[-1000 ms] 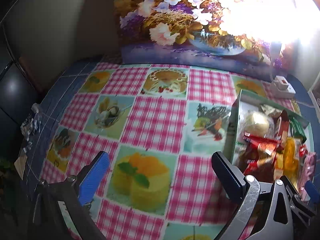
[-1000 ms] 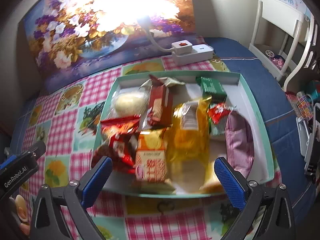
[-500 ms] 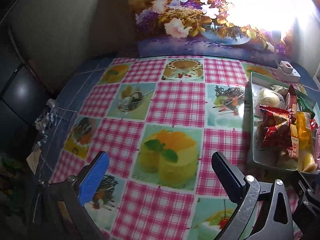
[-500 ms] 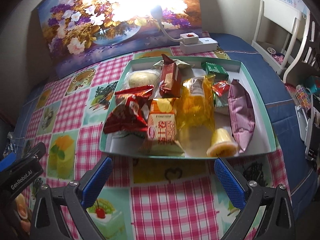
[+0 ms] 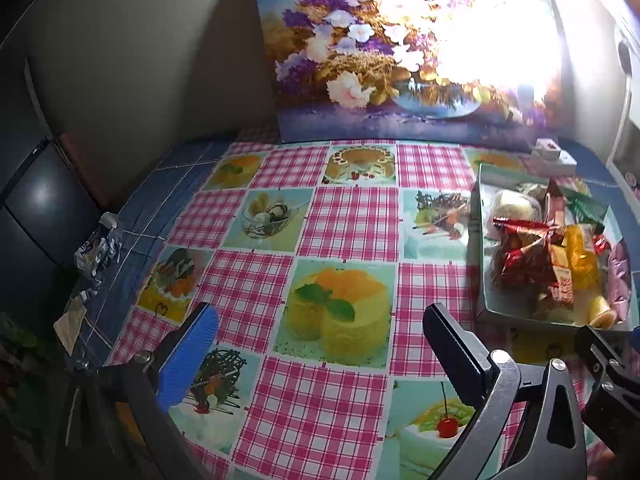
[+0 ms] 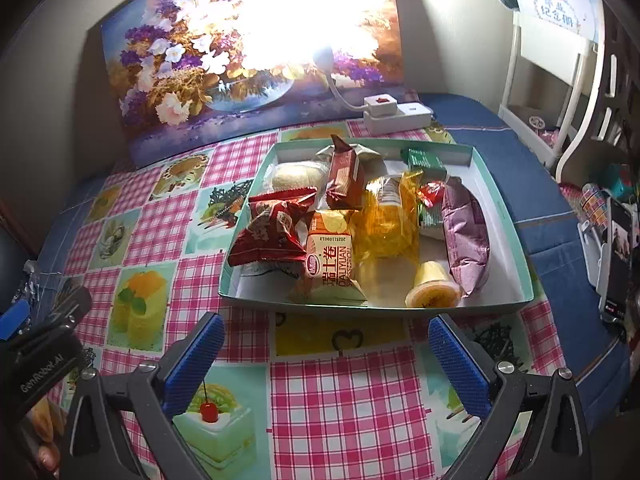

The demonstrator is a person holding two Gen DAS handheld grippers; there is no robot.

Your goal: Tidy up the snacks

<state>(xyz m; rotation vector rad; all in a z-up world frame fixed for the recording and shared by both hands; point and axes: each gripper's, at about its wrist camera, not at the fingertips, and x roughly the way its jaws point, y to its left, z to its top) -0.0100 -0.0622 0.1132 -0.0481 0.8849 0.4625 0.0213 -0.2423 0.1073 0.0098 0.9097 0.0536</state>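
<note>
1. Right claw (image 6: 322, 364): lower centre of frame, jaws spread wide, empty; above the checked worktop (image 6: 340, 408).
2. Snack tray (image 6: 508, 216): centre of frame, just beyond the right claw, apart from it; holds the orange Swiss-roll packet (image 6: 332, 264), red packets (image 6: 272, 224), purple packet (image 6: 466, 232), jelly cup (image 6: 432, 292).
3. Left claw (image 5: 320, 354): lower frame, jaws spread, empty; tray (image 5: 478, 240) at right edge, well apart.

The left claw (image 5: 320, 344) hangs wide apart and empty above the table (image 5: 348, 224), over a printed yellow cake on the pink checked cloth. A shallow tray (image 5: 478, 240) of wrapped snacks (image 5: 548, 248) sits well to the right. A flower painting (image 5: 400, 52) leans against the wall behind.
</note>
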